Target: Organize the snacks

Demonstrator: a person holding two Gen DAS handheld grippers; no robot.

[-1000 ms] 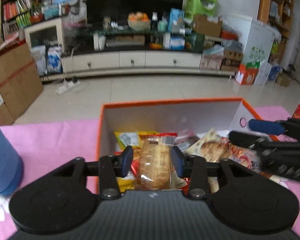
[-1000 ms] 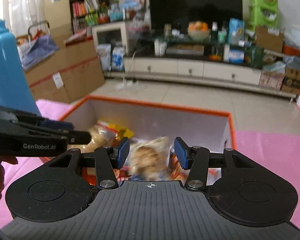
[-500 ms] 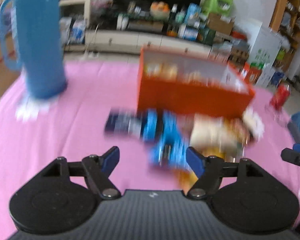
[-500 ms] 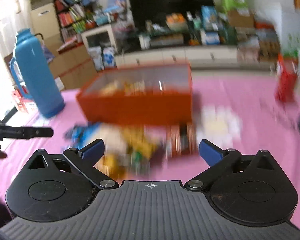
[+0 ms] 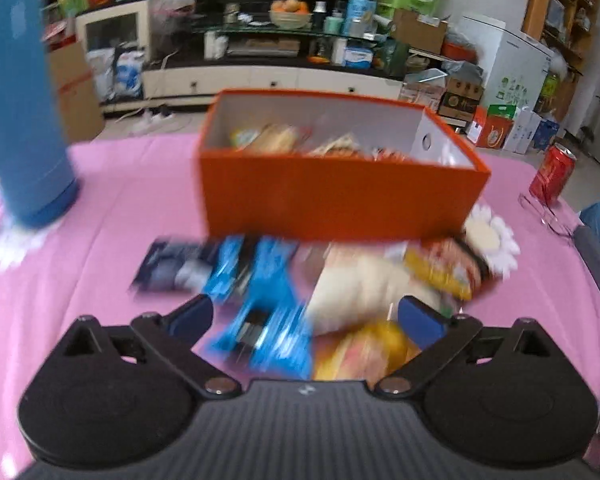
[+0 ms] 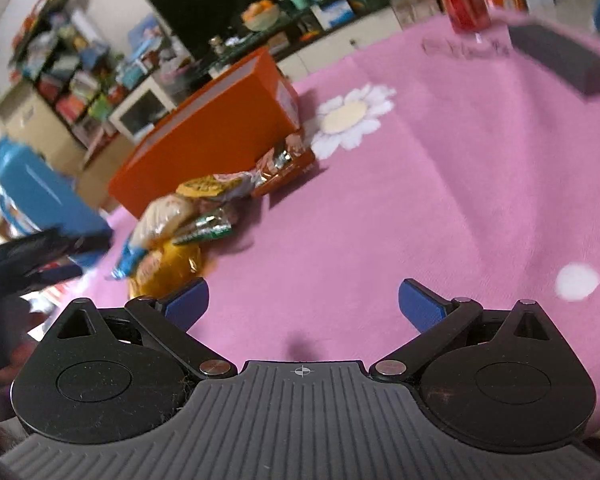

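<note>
An orange box (image 5: pixel 340 196) holding several snack packs stands on the pink tablecloth; it also shows in the right wrist view (image 6: pixel 216 136). In front of it lies a pile of loose snacks: a dark blue pack (image 5: pixel 172 266), bright blue packs (image 5: pixel 264 304), a pale bread pack (image 5: pixel 360 284) and yellow-orange packs (image 5: pixel 440 268). My left gripper (image 5: pixel 306 316) is open and empty just above the blue packs. My right gripper (image 6: pixel 304 304) is open and empty over bare cloth, right of the pile (image 6: pixel 192 216).
A tall blue thermos (image 5: pixel 20 100) stands at the left. A red can (image 5: pixel 552 174) and eyeglasses (image 5: pixel 548 216) sit at the right, with a dark grey case (image 6: pixel 560 60) beside them. A daisy print (image 6: pixel 348 116) marks the cloth by the box.
Both grippers have pulled back out of the box and opened wide. The left now hangs over the loose pile; the right has swung to the right over bare cloth.
</note>
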